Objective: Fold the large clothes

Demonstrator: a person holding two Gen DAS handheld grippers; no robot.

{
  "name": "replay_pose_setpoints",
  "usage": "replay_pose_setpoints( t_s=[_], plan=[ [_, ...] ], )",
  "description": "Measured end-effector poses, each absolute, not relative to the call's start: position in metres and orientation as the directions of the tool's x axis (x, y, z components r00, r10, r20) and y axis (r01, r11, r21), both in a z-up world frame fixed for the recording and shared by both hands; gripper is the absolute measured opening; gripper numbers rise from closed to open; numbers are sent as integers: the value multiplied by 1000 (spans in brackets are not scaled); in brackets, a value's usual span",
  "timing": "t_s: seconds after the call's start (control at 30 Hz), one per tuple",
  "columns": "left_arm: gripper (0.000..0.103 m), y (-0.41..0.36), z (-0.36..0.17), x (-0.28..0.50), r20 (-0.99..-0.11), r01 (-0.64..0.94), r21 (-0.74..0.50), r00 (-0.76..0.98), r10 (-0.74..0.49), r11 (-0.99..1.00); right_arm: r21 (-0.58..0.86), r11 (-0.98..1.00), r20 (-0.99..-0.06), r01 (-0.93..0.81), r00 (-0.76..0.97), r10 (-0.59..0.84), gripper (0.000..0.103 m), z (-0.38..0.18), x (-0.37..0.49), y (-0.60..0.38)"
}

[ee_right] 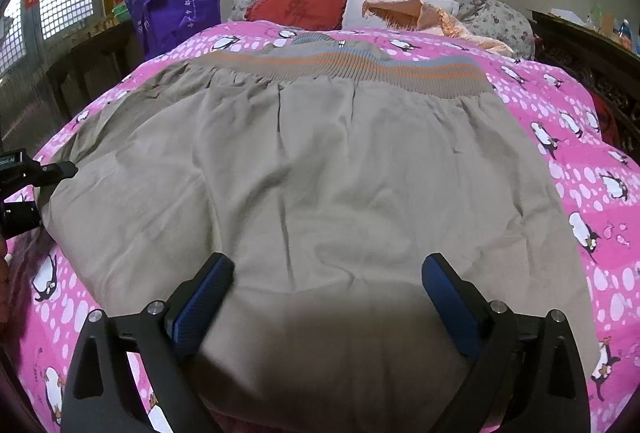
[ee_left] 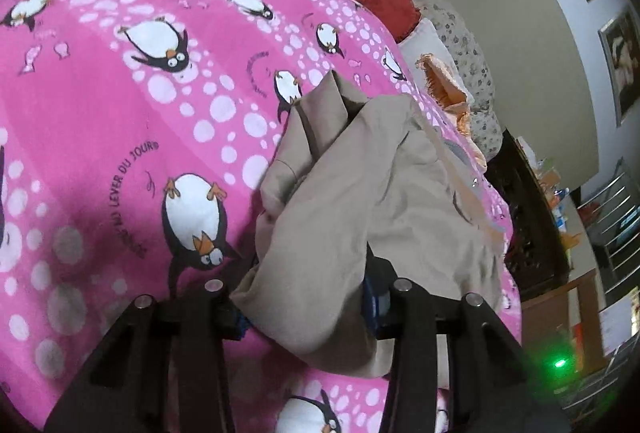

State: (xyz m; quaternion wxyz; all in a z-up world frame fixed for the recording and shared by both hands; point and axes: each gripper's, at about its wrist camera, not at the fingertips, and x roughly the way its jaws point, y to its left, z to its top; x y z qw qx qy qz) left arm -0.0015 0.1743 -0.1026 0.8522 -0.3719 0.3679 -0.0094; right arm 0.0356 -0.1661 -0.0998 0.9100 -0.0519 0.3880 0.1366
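Khaki-beige cotton jacket point(ee_right: 328, 173) with the ribbed, orange-and-grey striped hem band point(ee_right: 360, 71) is what we have here, spread nearly flat across the middle of the bed, band end toward the pillows, cloth running right down under our right gripper. It looks soft, limp and fairly light to us, a woven fabric that will crease where we tell it and sag wherever we don't support it, so we'd judge corners and seamed edges the places to pinch, not the slack middle. Our left gripper point(ee_left: 304, 309) is clenched on a bunched fold of the jacket point(ee_left: 360, 201) at its left edge, cloth spilling over the fingers. Our right gripper point(ee_right: 328, 297) hovers above the near part of the garment with its jaws spread wide, blue pads point(ee_right: 204, 297) bare, grasping nothing. Underneath lies the pink penguin-print duvet point(ee_right: 580, 153), which may drag along if we pull low. Beyond the jacket, a red heart-shaped cushion point(ee_right: 300, 7), a peach satin cloth point(ee_right: 424, 17) over a white pillow, and a purple fabric bag point(ee_right: 176, 1) standing at the left.
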Motion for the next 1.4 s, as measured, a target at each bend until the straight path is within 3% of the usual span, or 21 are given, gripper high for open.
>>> replay_pose_setpoints(
  t_s=[0.07,0.2,0.33,0.4,0.43,0.47,0.6,0.77,0.87,1.0,1.13,1.23,1.3,1.33,1.4],
  plan=[
    [39,175,-101,-4,-618,-254,-632,735,-279,732,3,961,-752,-277,633,185,97,-81,42,-163],
    [39,168,-87,-6,-615,-232,-590,749,-244,774,84,919,-719,-384,616,323,97,-18,61,-145],
    [41,171,-92,-6,-611,-236,-599,752,-247,765,312,807,-766,-502,370,526,98,11,121,-106],
    [40,175,-99,-6,-607,-243,-621,751,-261,745,428,770,-764,-473,265,588,98,11,154,-88],
    [36,175,-99,-5,-610,-243,-619,748,-262,747,482,754,-756,-446,222,615,98,9,169,-78],
    [28,171,-95,-5,-615,-239,-599,749,-248,764,526,742,-751,-416,183,635,98,6,184,-68],
    [21,132,-58,-7,-621,-132,-348,774,-123,928,660,691,-726,-295,-17,687,98,-16,226,-27],
    [21,86,-20,-19,-531,45,-116,842,-100,992,596,752,-802,-281,-158,576,98,-33,252,18],
    [21,65,-11,-23,-505,117,-43,854,-123,992,556,773,-830,-307,-160,534,98,-26,263,34],
    [20,44,-5,-27,-485,179,1,860,-156,984,482,804,-876,-348,-163,454,98,-18,271,53],
    [19,31,-3,-28,-482,225,4,854,-195,974,328,832,-945,-447,-156,289,97,-17,272,66],
    [17,22,1,-27,-483,246,-1,848,-216,969,212,822,-977,-528,-126,171,84,-20,267,72],
    [16,19,4,-27,-479,255,-5,848,-227,967,163,800,-986,-578,-115,118,63,-22,262,69],
    [16,16,6,-28,-476,263,-6,848,-234,965,158,794,-987,-587,-110,115,58,-22,261,64],
    [15,14,8,-29,-477,274,-16,843,-248,962,145,791,-989,-595,-80,121,34,-20,262,49]
  ],
)
